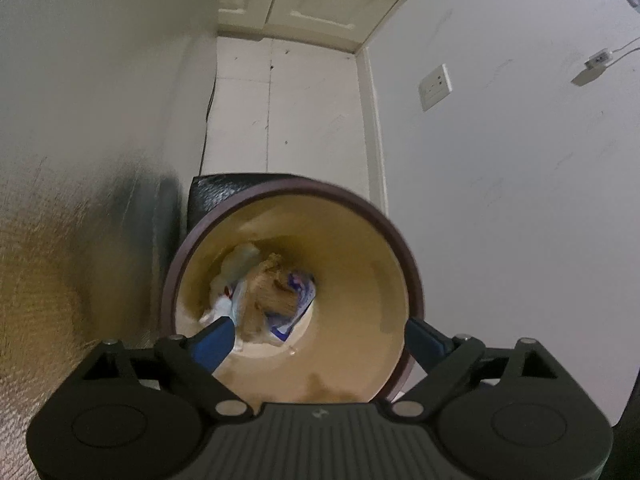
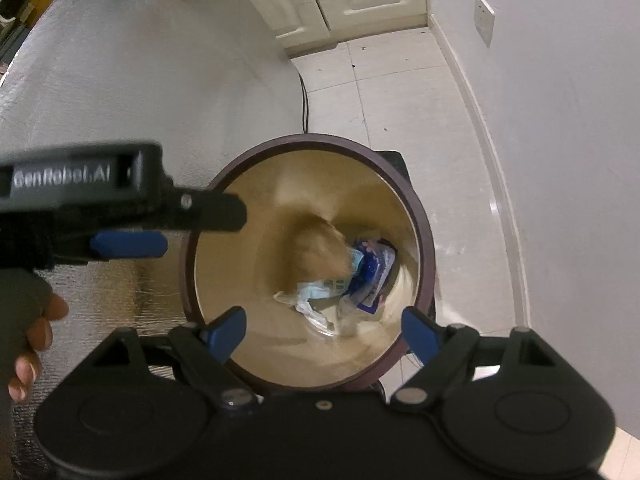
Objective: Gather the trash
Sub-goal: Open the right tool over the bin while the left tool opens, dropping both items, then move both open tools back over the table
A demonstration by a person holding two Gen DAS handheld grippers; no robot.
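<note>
— Where's the trash?

— Down in the round bin [image 2: 424, 240] — a brown crumpled wad [image 2: 320, 248], pale paper [image 2: 316, 300] and a blue-and-white wrapper [image 2: 372, 272] on its bottom.

— And the grippers?

— Both above the rim. Left gripper [image 1: 316, 336] released, nothing between its fingers; right gripper [image 2: 324, 332] likewise spread wide, empty.
</note>
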